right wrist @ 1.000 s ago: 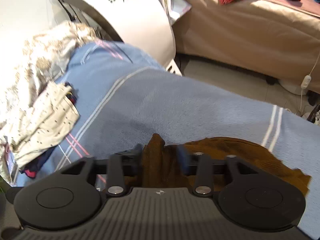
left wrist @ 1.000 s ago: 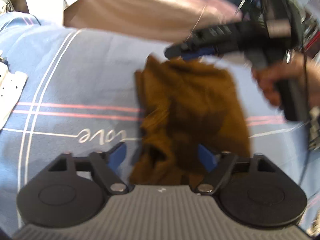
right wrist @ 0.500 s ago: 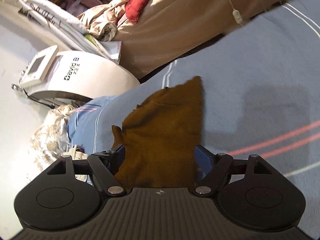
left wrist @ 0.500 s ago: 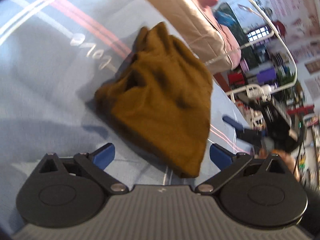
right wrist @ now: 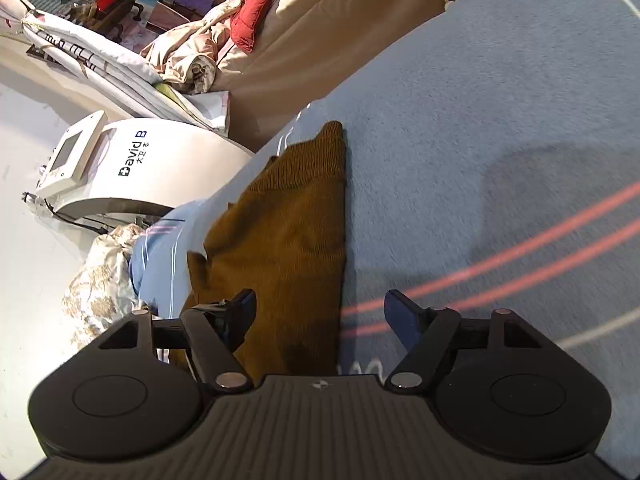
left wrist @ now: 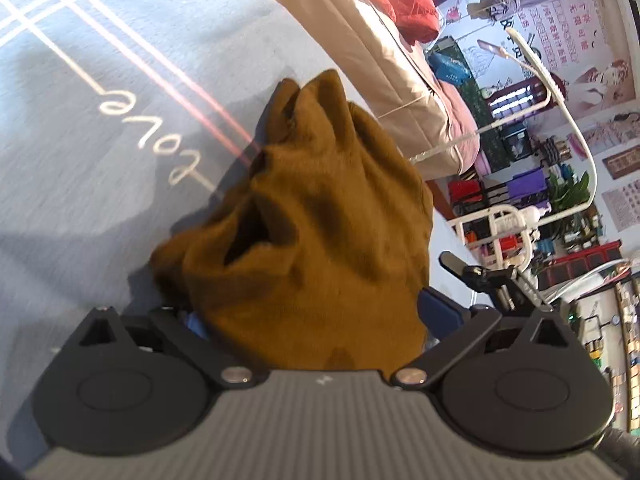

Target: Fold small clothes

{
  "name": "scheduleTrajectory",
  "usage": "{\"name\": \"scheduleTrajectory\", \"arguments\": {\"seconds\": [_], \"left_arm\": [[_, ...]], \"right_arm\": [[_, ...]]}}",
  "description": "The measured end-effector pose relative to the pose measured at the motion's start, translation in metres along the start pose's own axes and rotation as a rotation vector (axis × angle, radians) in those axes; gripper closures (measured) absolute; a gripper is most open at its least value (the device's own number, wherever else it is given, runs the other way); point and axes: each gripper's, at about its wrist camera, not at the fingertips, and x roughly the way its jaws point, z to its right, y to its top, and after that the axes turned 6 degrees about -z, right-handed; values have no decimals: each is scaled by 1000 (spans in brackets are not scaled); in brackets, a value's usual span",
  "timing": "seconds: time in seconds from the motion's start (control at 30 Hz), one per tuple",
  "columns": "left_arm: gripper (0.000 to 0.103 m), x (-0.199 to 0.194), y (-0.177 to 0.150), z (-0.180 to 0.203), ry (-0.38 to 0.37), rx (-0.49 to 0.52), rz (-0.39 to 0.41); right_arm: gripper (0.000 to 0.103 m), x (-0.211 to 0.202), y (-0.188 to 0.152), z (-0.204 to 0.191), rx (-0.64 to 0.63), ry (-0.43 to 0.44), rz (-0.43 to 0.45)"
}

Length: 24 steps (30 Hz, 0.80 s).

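A small brown knitted garment (left wrist: 320, 216) lies bunched on the blue blanket (left wrist: 100, 184). In the left wrist view my left gripper (left wrist: 316, 316) is open, its blue pads on either side of the garment's near end, which covers the gap between them. In the right wrist view the same garment (right wrist: 288, 232) lies flatter, stretching away from me. My right gripper (right wrist: 324, 316) is open, with the garment's near edge lying between the fingers toward the left pad. The right gripper's fingertip also shows in the left wrist view (left wrist: 452, 260).
A beige bed (right wrist: 320, 32) with red clothing (right wrist: 256, 16) stands beyond the blanket. A white machine (right wrist: 132, 168) stands by the blanket's far edge, with a pile of patterned clothes (right wrist: 100, 280) to the left. Shelves and a white rack (left wrist: 520, 216) fill the room's far side.
The right gripper, shut on the garment a second ago, has opened and let it go. Both grippers have swung round. The left gripper has moved closer, so the garment now lies between its pads.
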Motion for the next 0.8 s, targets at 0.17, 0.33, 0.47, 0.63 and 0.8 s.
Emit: {"name": "scheduleTrajectory", "arguments": {"seconds": [0.17,0.33,0.47,0.63,0.8], "left_arm": [[17,14,14,-6,-43,-58,22],[54,24,22,-10,-21,-103,25],[76,29,25,-13,9,-133,13],[82,25,30,8,108,-85,-15],[87,17,33,67,179,91,-6]], "right_arm": [[6,25,22,-1,62,101,-15],[31,50,33,-5,94,149,-21],[75,59,32,-5,114,119,-23],[82,49,24,-21,43,8,3],[84,27,13,-60,-78,-99,64]]}}
